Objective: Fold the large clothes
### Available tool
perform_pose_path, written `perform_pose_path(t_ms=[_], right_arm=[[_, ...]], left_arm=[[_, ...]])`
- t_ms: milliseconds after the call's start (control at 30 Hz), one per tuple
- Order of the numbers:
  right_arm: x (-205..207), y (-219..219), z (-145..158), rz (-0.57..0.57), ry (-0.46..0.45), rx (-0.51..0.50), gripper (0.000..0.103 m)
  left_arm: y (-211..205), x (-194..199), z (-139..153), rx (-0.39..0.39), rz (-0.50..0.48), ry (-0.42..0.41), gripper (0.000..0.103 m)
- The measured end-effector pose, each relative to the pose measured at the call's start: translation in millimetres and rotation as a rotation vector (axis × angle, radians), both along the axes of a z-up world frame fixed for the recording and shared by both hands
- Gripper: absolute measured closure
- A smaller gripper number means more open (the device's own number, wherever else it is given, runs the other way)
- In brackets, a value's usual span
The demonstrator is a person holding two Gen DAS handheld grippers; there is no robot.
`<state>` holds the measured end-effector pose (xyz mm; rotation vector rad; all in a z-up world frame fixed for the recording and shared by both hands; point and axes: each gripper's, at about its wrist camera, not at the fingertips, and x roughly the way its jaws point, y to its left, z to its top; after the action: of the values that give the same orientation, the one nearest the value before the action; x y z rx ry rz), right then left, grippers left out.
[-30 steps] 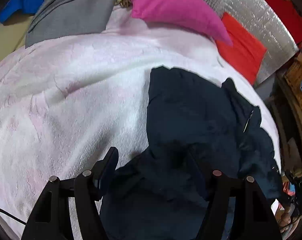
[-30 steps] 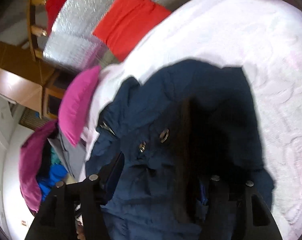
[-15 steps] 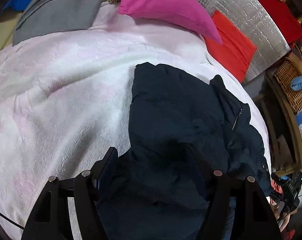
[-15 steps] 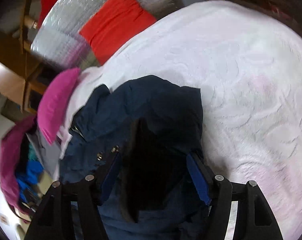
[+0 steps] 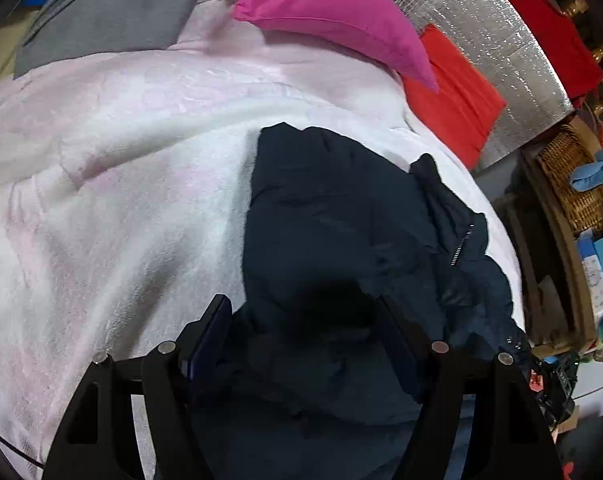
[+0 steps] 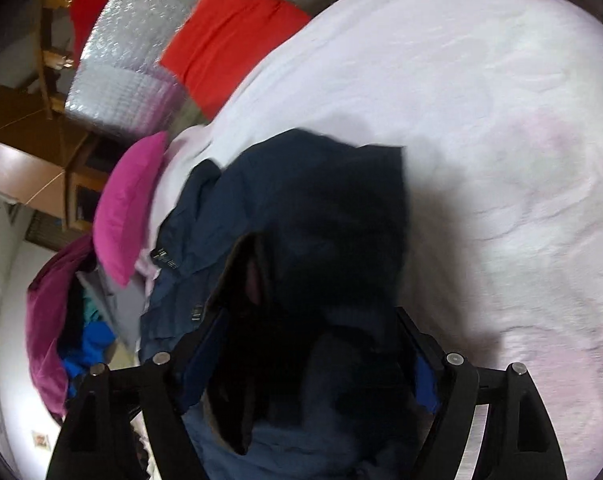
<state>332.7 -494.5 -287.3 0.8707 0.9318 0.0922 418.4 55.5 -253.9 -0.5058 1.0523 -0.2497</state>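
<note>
Jacket (image 5: 341,216) fabric lies bunched between the spread jaws of both the left gripper (image 5: 301,320) and right gripper (image 6: 313,332), whose jaws have just been opening; whether either pad still presses the cloth I cannot tell. It lies crumpled on the bed (image 5: 121,184), stretching away from both grippers toward the pink pillow (image 5: 333,16).

Jacket's (image 5: 341,240) near end cut off below, right-wrist view blurred, basket (image 5: 573,184) contents unclear
</note>
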Motion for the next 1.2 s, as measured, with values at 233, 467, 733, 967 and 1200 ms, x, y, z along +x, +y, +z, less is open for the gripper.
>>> perform_pose_path(t_ms=[233,467,733,967,1200], right_arm=[[7,16,0,0.064,-0.013,-0.023,0.019],[3,19,11,0.077,-0.028,0.033,0.019],[-5,28,16,0.045,-0.034,0.014,0.019],[-29,43,26,0.008,0.013,-0.16,0.019],[-90,63,75,-0.007,-0.186,-0.289,0.019]], left_arm=[[-8,2,-2,0.024,-0.021,0.004,0.029],[-18,4,-8,0.1,-0.016,0.018,0.029],[-34,-3,-4,0.222,-0.031,-0.02,0.028],[-34,-17,8,0.249,-0.01,-0.034,0.028],[-52,-63,53,0.375,-0.01,-0.262,0.028]])
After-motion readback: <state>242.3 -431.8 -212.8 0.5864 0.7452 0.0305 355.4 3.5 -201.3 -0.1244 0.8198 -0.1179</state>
